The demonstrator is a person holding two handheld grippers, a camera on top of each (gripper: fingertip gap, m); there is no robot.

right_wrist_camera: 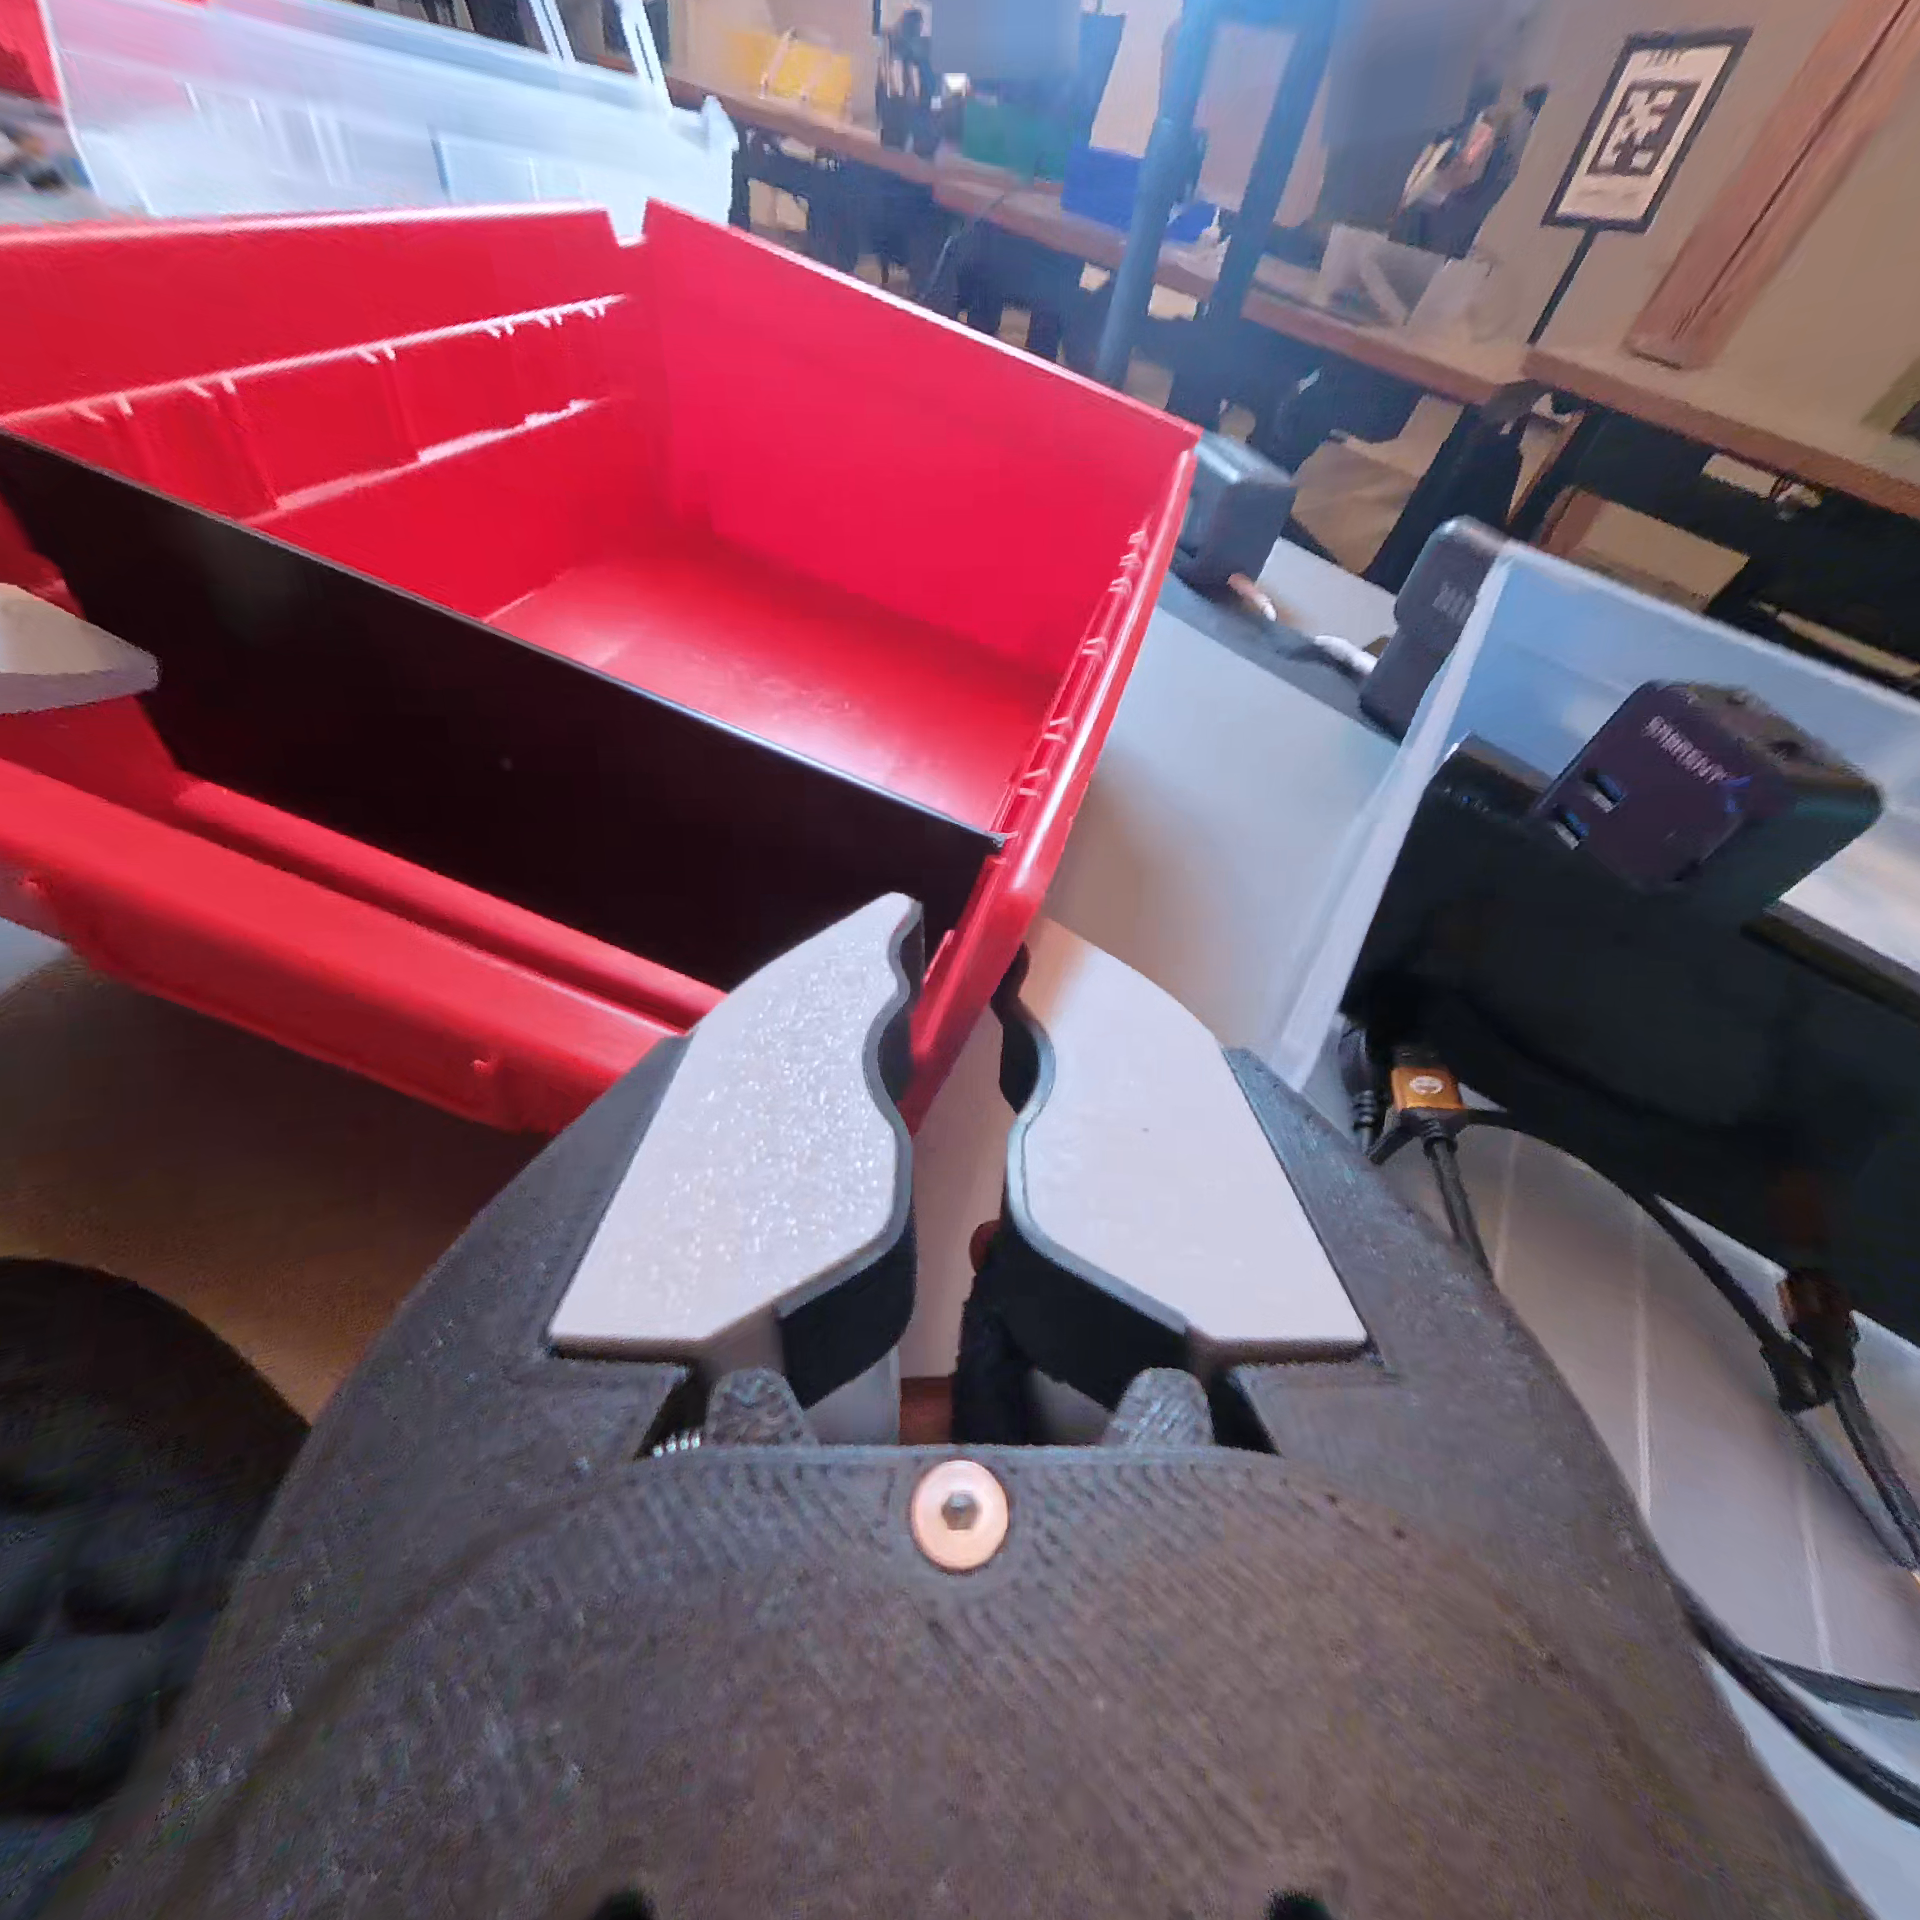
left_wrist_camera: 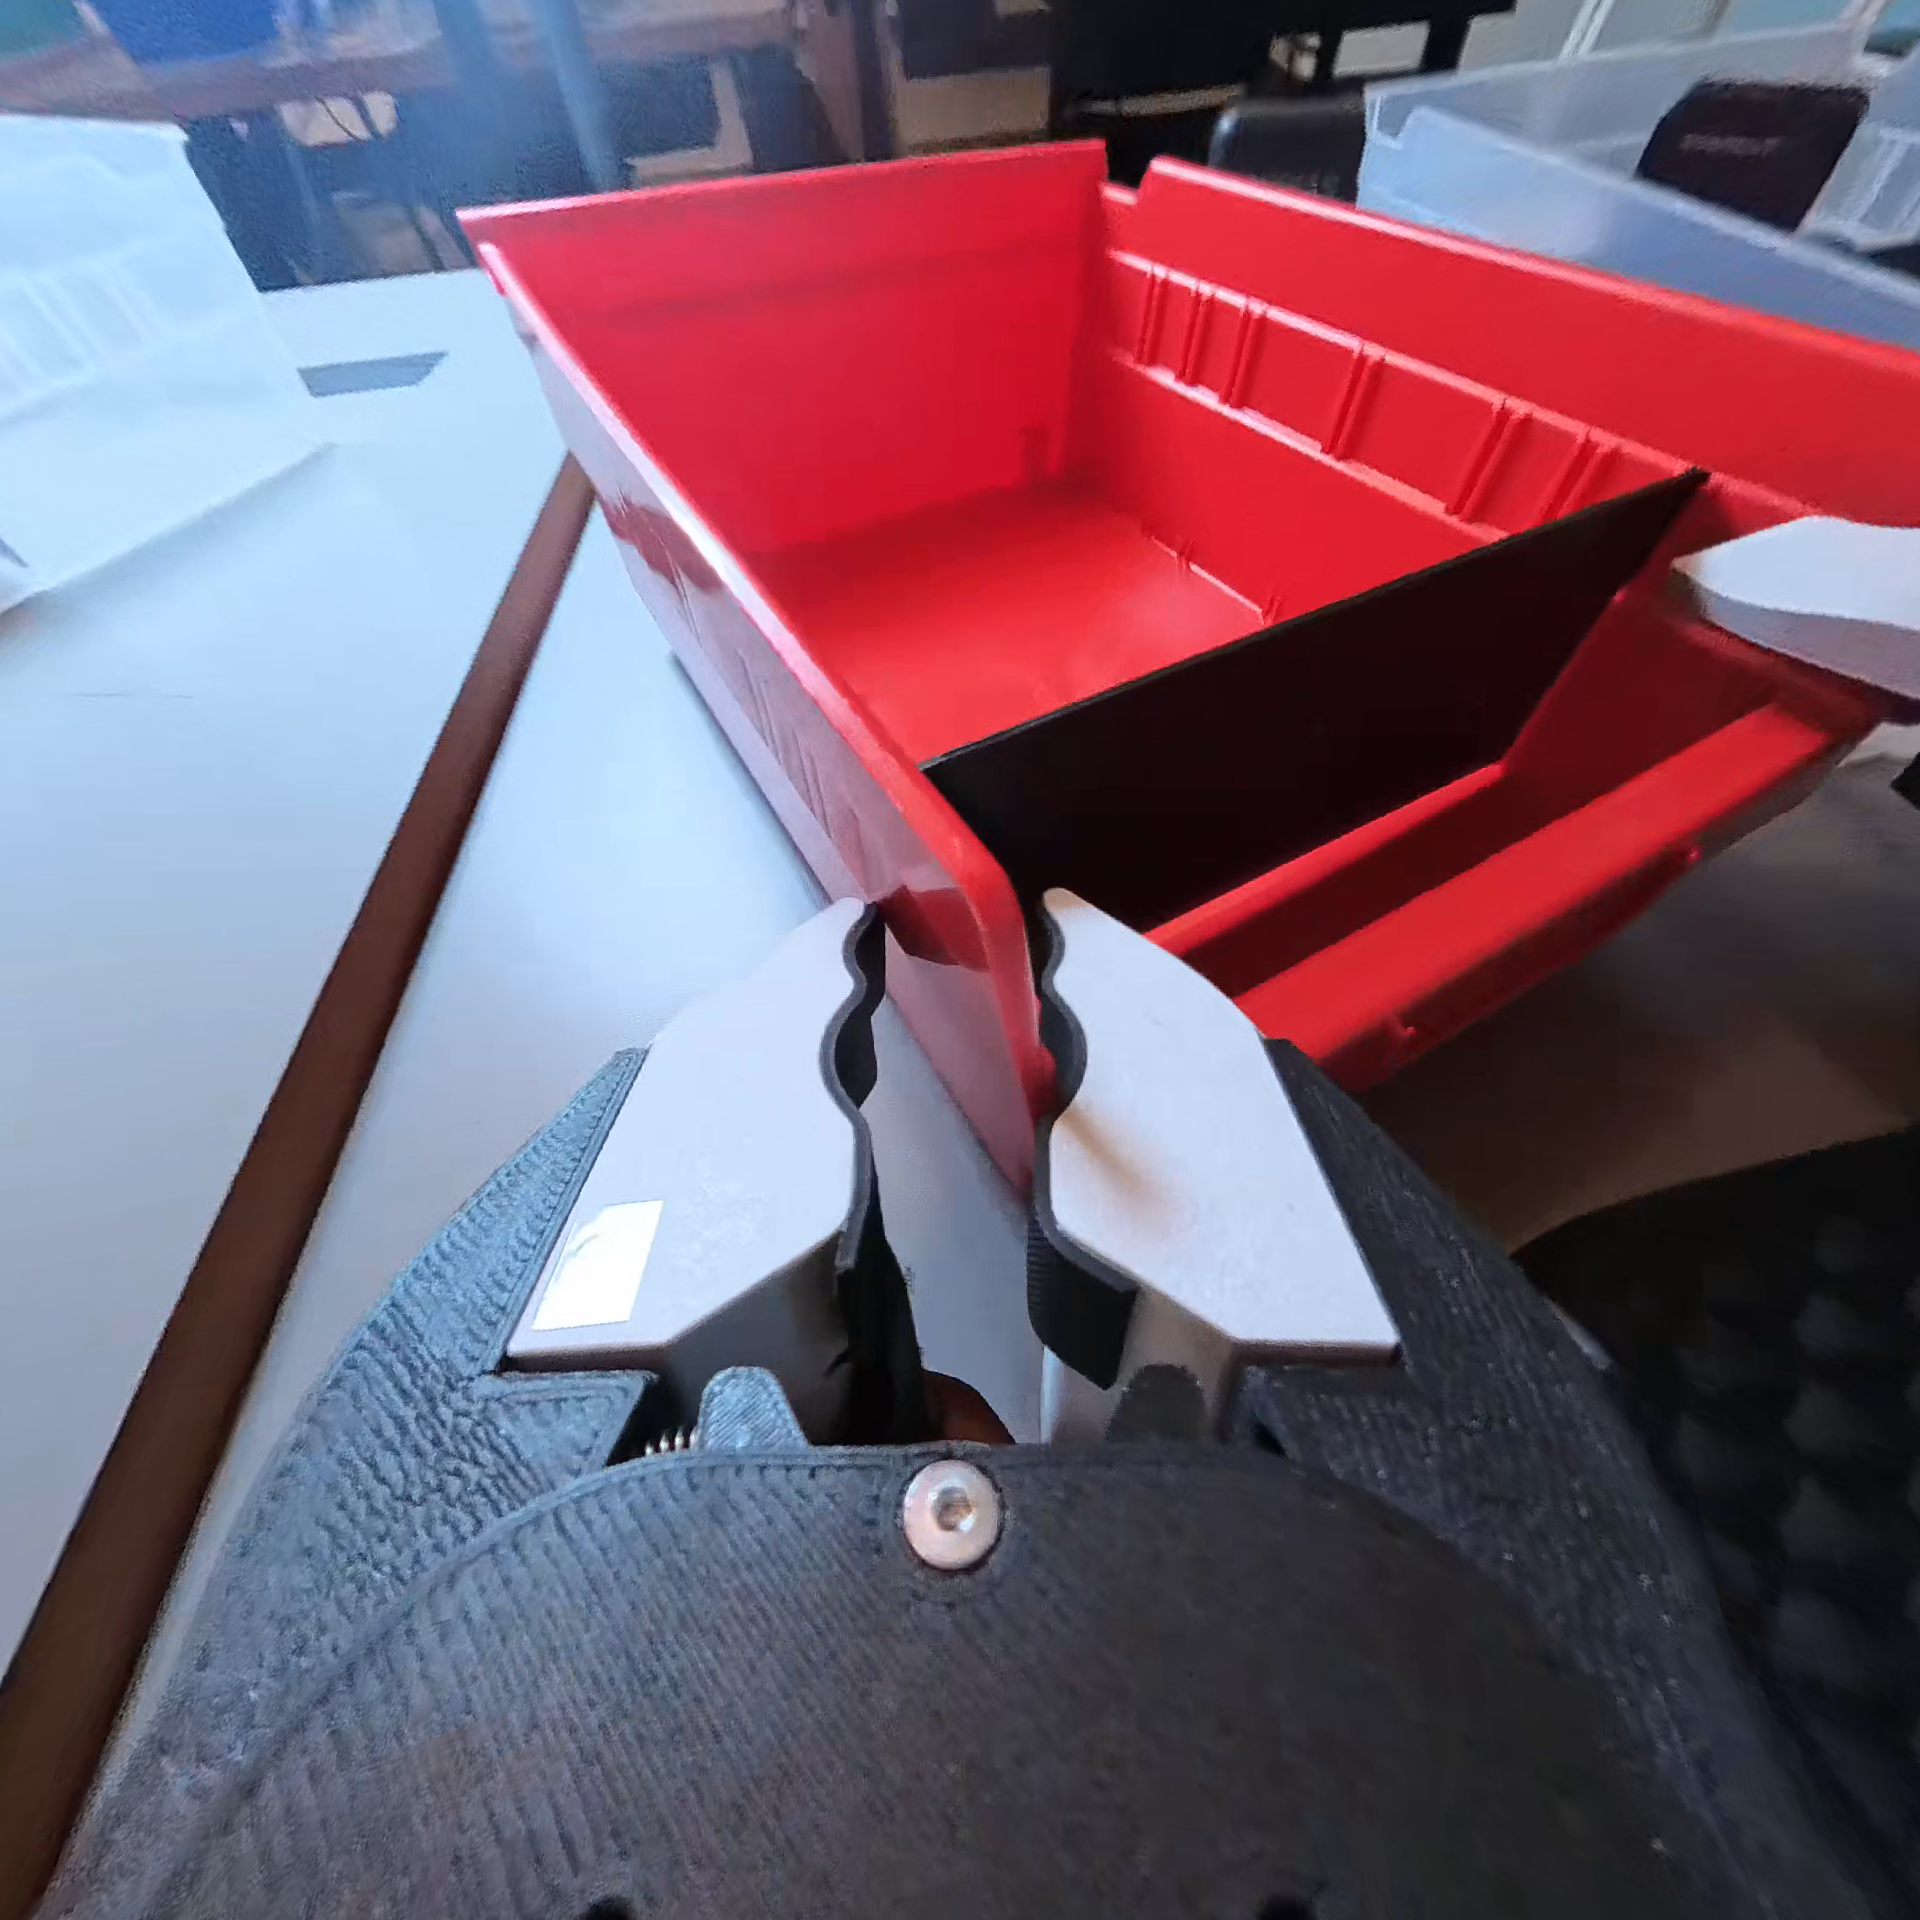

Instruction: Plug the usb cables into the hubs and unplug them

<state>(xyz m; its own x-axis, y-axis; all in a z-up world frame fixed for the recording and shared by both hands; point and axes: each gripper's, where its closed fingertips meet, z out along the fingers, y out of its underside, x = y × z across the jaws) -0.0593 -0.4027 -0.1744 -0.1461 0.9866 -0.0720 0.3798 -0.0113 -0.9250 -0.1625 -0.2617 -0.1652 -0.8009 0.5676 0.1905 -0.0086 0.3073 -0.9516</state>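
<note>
A red plastic bin with a black divider sits on the pale table; both of its compartments look empty. My left gripper is shut on the bin's left side wall near the front corner. My right gripper is shut on the red bin's right side wall, beside the divider. A black USB hub with blue ports stands on a black block to the right. A cable with an orange plug lies below it. Each view shows the other gripper's fingertip at its edge.
The hub stands inside a translucent bin, and black cables trail on its floor. Another translucent bin sits behind the red one. The table has a brown edge strip. White material lies at far left. Desks stand beyond. Some 20 centimeters of space lies between my two pairs of fingers. From my right tips it is roughly 15 centimeters to the black USB hub; from my left, 30 centimeters. Look for it in the left wrist view too.
</note>
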